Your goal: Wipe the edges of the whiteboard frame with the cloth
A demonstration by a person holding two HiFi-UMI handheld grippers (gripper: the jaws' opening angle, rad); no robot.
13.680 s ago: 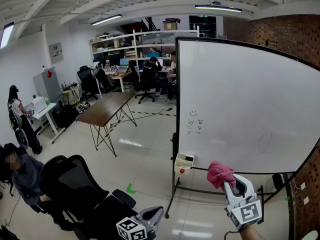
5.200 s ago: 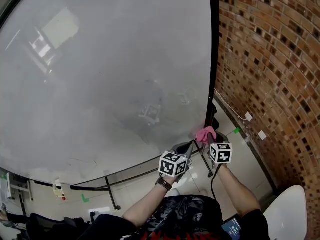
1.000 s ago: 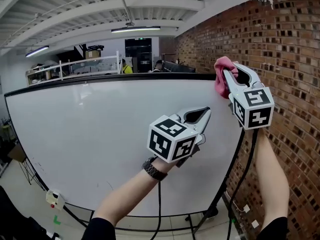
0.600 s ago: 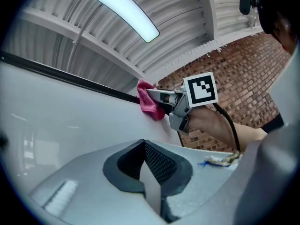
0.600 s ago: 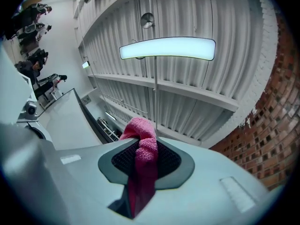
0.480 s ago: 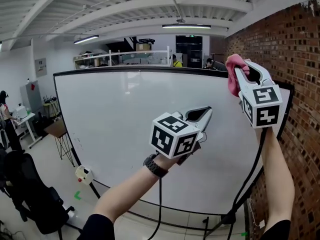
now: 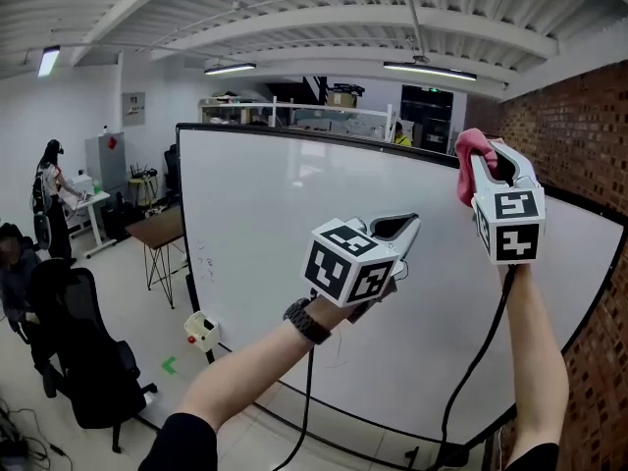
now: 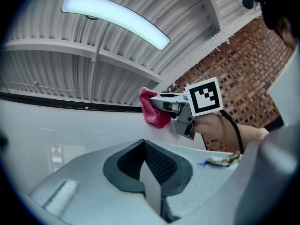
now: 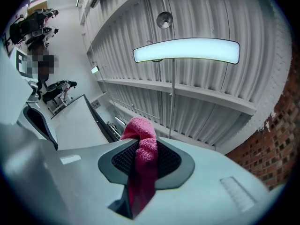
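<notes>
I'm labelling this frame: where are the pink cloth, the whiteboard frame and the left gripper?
pink cloth (image 7: 468, 163): head view, its bunched upper fold.
whiteboard frame (image 7: 285, 130): head view, black top edge.
left gripper (image 7: 410, 224): head view, between its shut fingertips.

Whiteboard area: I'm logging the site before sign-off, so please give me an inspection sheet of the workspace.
Surface: whiteboard upright on a stand, mostly blank, faint marks near its left edge.
Job's things: pink cloth held up at the top edge of the black frame.
Clutter: small white box by the board's lower left corner.
Grippers: right gripper shut on the cloth; left gripper shut, empty, in front of the board.
Cables: black cables hang below both grippers.
Surroundings: brick wall right; office chair, table, people left.
</notes>
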